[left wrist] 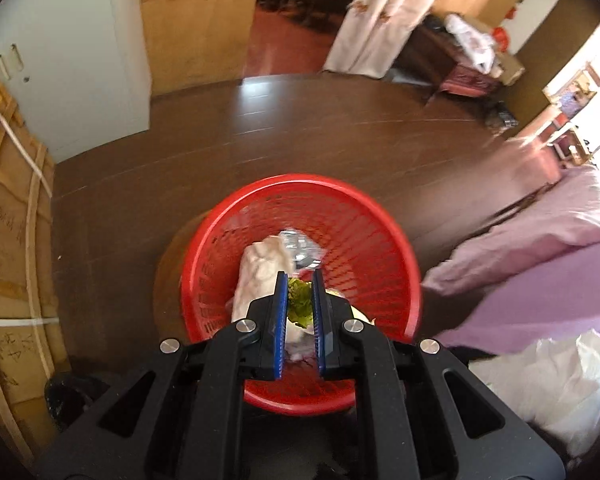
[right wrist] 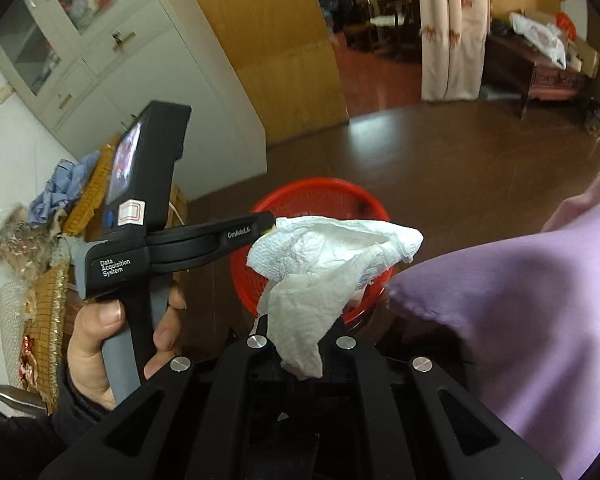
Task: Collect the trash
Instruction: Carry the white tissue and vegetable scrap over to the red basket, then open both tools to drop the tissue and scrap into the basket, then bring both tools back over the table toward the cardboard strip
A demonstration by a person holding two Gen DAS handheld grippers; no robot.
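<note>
Left gripper (left wrist: 300, 280) over red basket (left wrist: 384, 240), pointing steeply down; blue fingers (left wrist: 281, 312) narrow, clamped on a green crumpled scrap (left wrist: 299, 306). Basket on dark wood floor (left wrist: 300, 132), beside purple bedding (left wrist: 540, 264). Inside basket: white crumpled paper (left wrist: 256, 272) and a shiny foil wrapper (left wrist: 300, 246), touching each other. White plastic bag (left wrist: 556, 384) lower right, outside basket. Right gripper (right wrist: 300, 360) fingers nearly closed, pinching a white paper towel (right wrist: 320, 272) that hangs in front of basket rim (right wrist: 316, 186); fingertips hidden behind towel. Left hand (right wrist: 100, 344) wrapped around grey handle of left gripper body. Cardboard-wrapped panel (left wrist: 12, 240) leaning at left; white cabinet (left wrist: 80, 60) behind.
</note>
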